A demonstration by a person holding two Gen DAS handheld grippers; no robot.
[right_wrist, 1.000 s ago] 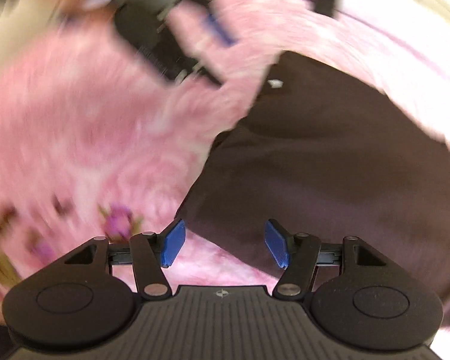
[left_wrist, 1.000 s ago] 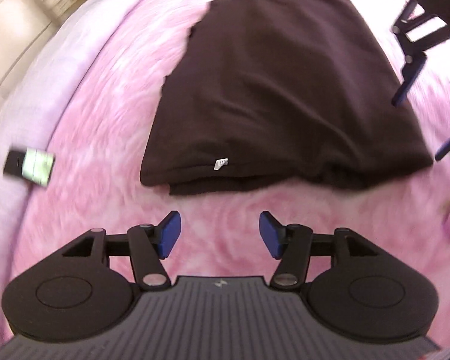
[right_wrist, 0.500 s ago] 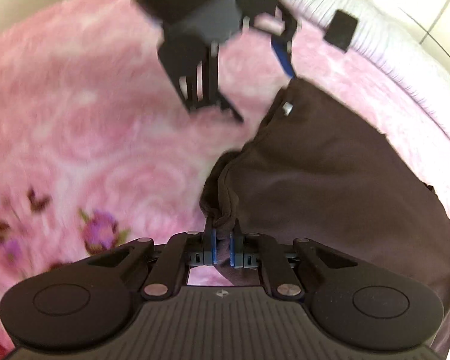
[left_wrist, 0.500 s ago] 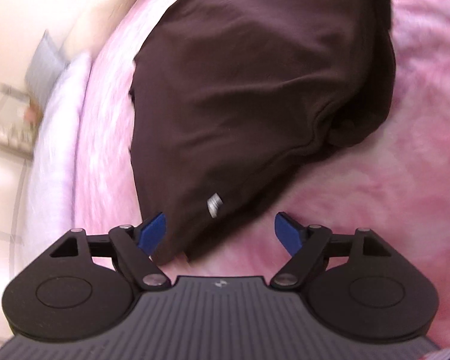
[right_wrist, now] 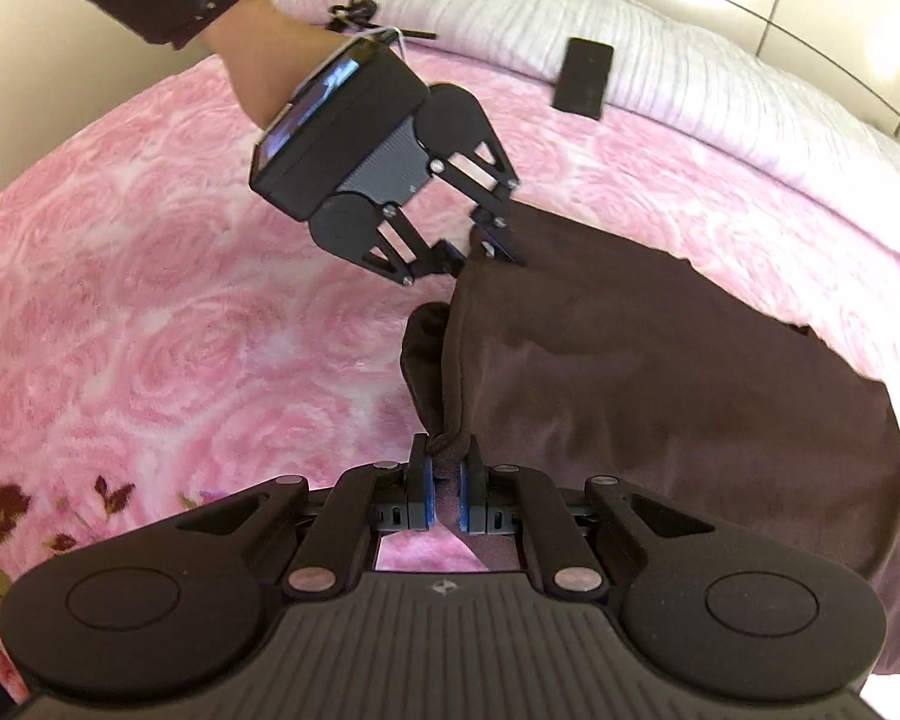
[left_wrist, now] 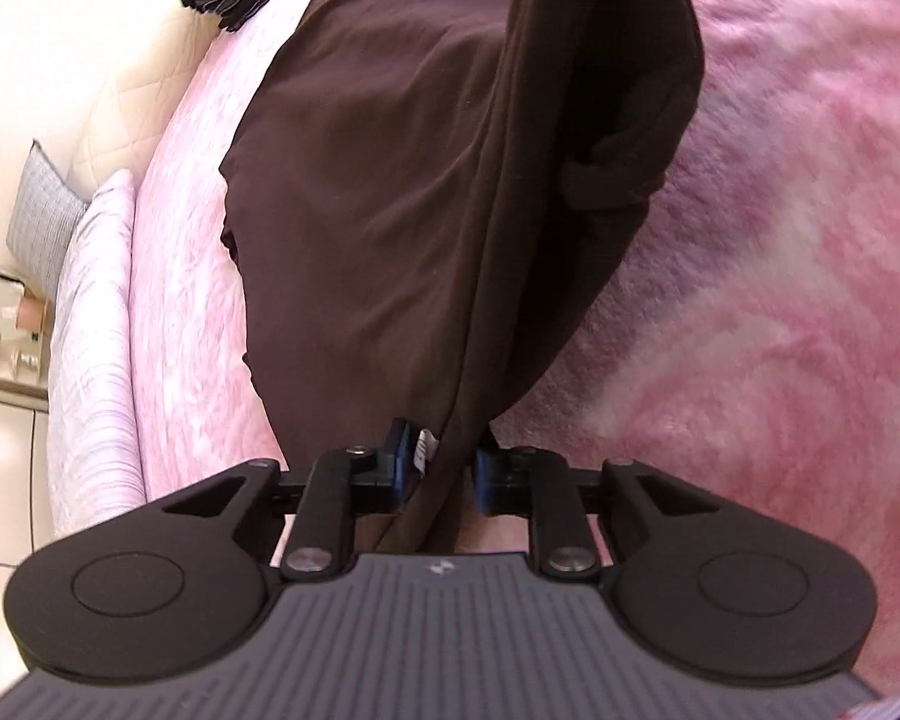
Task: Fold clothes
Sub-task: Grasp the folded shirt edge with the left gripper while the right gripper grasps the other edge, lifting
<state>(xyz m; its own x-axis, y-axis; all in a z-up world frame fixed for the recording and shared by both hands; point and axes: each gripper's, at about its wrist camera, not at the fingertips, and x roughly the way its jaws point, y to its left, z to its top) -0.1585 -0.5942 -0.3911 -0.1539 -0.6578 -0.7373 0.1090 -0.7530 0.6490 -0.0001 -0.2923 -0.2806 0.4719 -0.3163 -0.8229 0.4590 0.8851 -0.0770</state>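
Pink rose blanket (right_wrist: 180, 312) covers the bed; dark brown garment (right_wrist: 660, 372) lies on it, folded in layers, near edge lifted off the blanket. No containers in view. Black phone (right_wrist: 583, 77) sits beyond the garment. Left gripper (left_wrist: 438, 468) just closed, now pinching the corner with the white tag (left_wrist: 424, 450); a second ago it hovered spread. Right gripper (right_wrist: 445, 492) pinches the other bunched corner.

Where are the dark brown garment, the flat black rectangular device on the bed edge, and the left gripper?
dark brown garment (right_wrist: 660, 372): right wrist view, its top layer.
flat black rectangular device (right_wrist: 583, 78): right wrist view, its face.
left gripper (left_wrist: 441, 468): left wrist view, between fingertips.
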